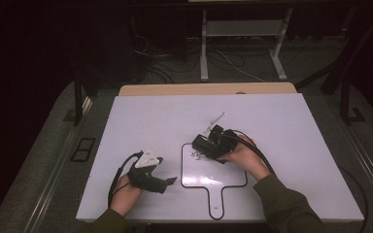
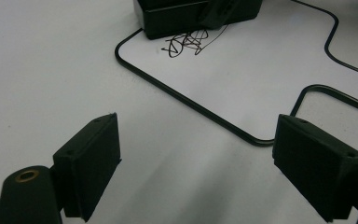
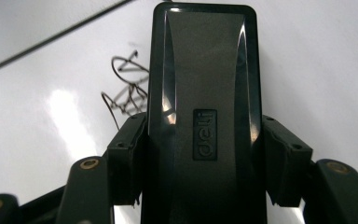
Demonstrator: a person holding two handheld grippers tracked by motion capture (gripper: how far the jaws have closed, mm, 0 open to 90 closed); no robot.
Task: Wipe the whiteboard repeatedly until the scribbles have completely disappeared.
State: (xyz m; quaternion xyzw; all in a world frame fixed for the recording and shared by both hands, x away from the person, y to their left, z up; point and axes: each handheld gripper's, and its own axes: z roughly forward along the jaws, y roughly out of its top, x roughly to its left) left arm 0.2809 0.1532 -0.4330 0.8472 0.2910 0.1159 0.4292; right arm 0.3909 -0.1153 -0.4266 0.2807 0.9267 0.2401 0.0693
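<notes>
Worktop: white, set before you, with a tan board edge at its far side. Small whiteboard: black-rimmed, handle pointing toward you, lying near the middle. Scribble: dark marks at the whiteboard's far left corner. Your right gripper: clamped on a black eraser resting beside the scribble. Your left gripper: low on the worktop, just left of the whiteboard, holding nothing.

Both forearms wear dark olive sleeves. The left gripper is black, topped by a grey three-cornered plate, trailing a black cable. Its blocky jaw arms carry brass-ringed screw holes.
</notes>
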